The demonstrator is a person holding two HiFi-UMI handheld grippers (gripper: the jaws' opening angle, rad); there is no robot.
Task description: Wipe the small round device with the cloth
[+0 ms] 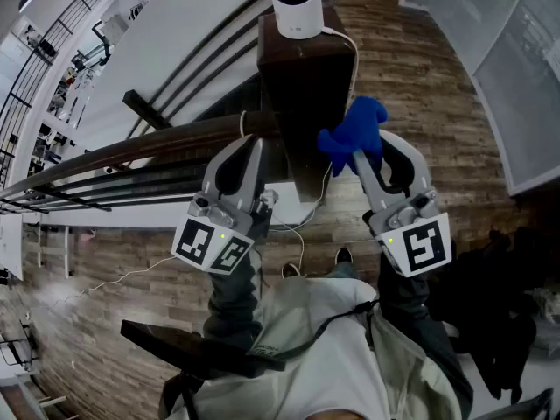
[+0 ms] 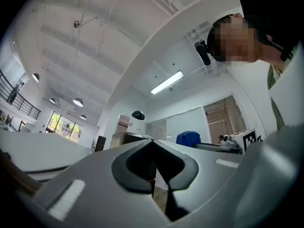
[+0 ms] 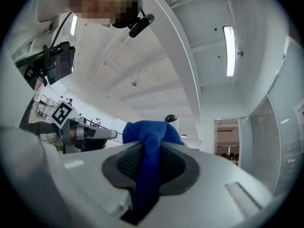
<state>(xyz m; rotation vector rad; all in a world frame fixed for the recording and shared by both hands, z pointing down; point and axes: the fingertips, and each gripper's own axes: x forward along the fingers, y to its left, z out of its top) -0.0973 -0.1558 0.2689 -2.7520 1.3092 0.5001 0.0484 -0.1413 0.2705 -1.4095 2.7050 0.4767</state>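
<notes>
The upper edge crops the small round device (image 1: 295, 7) at twelve o'clock; in the right gripper view the cloth (image 3: 149, 132) covers most of it.

The small round device (image 1: 295, 3) sits on top of the post (image 1: 306, 77). The cloth (image 1: 353, 129), in the right gripper (image 1: 364, 163), lies at the post's right edge. The left gripper (image 1: 252, 147) is at the post's left, over the handrail (image 1: 131, 151).

Grippers: two, left gripper (image 1: 248, 143) and right gripper (image 1: 372, 147). Marker cubes (image 1: 213, 245): two, one on each gripper. Blue cloth (image 1: 354, 128): one, in right gripper's jaws. Small round device (image 1: 295, 3): one, ahead of both grippers. Dark post (image 1: 306, 77) beneath it: one. White cable (image 1: 351, 49): one.
</notes>
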